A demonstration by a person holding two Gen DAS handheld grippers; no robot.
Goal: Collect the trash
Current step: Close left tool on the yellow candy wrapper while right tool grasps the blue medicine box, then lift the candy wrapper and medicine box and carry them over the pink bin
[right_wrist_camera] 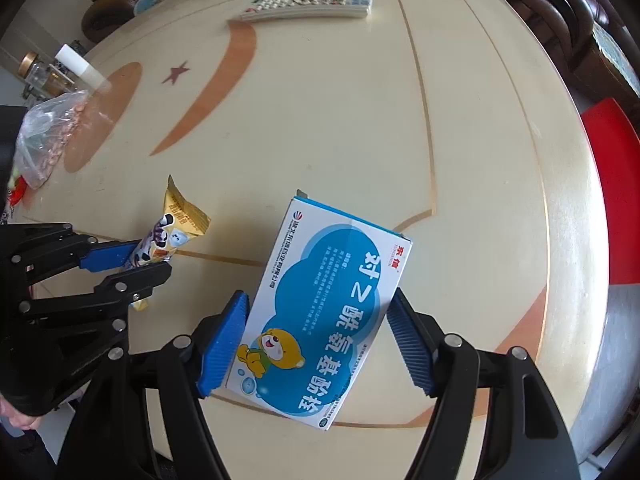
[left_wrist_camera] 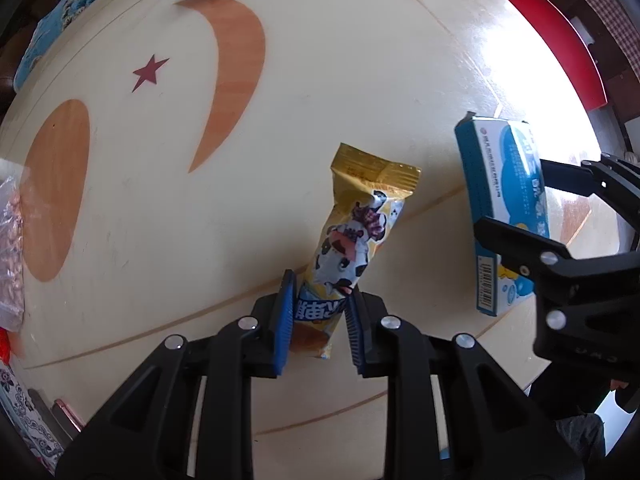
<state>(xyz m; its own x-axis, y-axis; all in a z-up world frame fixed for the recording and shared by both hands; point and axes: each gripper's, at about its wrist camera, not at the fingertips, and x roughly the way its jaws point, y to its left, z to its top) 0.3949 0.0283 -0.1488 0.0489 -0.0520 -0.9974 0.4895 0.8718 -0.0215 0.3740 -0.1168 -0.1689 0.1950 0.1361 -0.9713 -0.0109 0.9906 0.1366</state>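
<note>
A yellow snack wrapper with a cartoon cow [left_wrist_camera: 356, 236] lies on the cream table [left_wrist_camera: 304, 92]. My left gripper [left_wrist_camera: 318, 320] is shut on its near end, both blue pads pressed against it. It also shows in the right wrist view [right_wrist_camera: 172, 236]. A blue and white medicine box with a cartoon bear [right_wrist_camera: 320, 308] lies flat on the table. My right gripper [right_wrist_camera: 316, 344] is open, its pads on either side of the box; the left pad touches the box edge, the right pad stands a little off. The box also shows in the left wrist view [left_wrist_camera: 500, 208].
A white remote control [right_wrist_camera: 308, 6] lies at the far edge. A clear bag of peanuts [right_wrist_camera: 52, 136], a white tube [right_wrist_camera: 80, 66] and jars stand at the left. A red stool [right_wrist_camera: 612, 184] stands beyond the right rim. A pink phone [left_wrist_camera: 68, 416] lies at near left.
</note>
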